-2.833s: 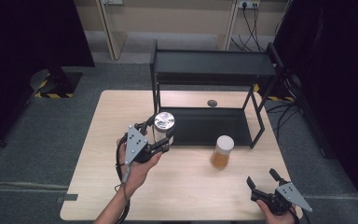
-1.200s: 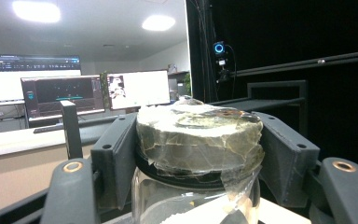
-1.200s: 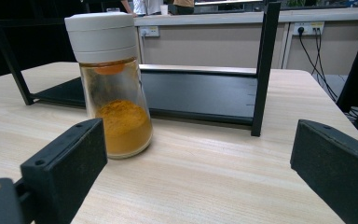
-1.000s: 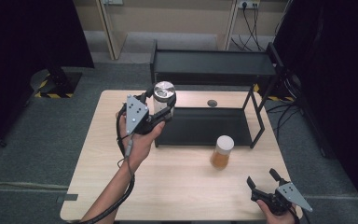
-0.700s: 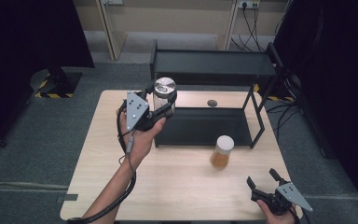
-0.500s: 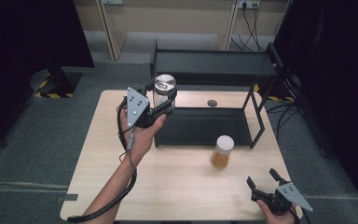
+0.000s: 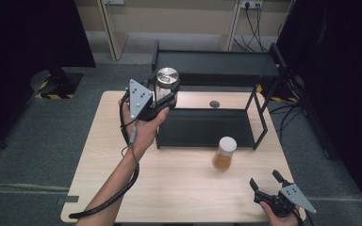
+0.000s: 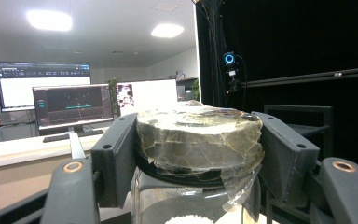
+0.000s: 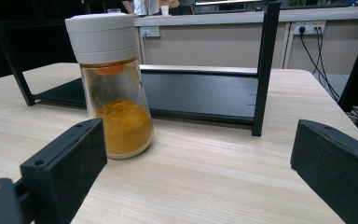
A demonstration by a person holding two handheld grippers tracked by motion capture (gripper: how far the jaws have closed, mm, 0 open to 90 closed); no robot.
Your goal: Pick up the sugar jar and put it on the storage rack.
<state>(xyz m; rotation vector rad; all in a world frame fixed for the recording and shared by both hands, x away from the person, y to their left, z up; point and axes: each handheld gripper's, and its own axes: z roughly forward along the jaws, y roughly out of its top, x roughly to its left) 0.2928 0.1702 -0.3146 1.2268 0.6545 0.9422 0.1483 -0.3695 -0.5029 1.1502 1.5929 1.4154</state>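
Partly hidden by the left gripper (image 7: pixel 166 96), whose jaws pinch it, the foil-lidded glass jar (image 7: pixel 166 81) hangs beside the black metal shelf rack (image 7: pixel 215 69). Right gripper (image 7: pixel 267 181) spread over the desk (image 7: pixel 184 183), near the white-capped jar of orange powder (image 7: pixel 224 153).

A clear glass jar (image 7: pixel 166 84) with a silvery, foil-covered lid sits upright at the upper middle of the high view, lifted off the table (image 7: pixel 103 155) and level with the left end of the black rack's (image 7: pixel 214 68) top shelf. In the left gripper view the jar (image 8: pixel 200 154) fills the centre: wrinkled film wraps its lid, a dark band runs beneath, and a little white powder shows through the glass at the bottom edge. The jaws of the left gripper (image 7: pixel 169 96) press on both sides of the lid.

A second jar, a spice jar (image 7: pixel 225 153) with a white cap and orange powder, stands upright on the table just in front of the rack, right of centre in the high view. In the right gripper view the spice jar (image 9: pixel 114 88) is about half full.
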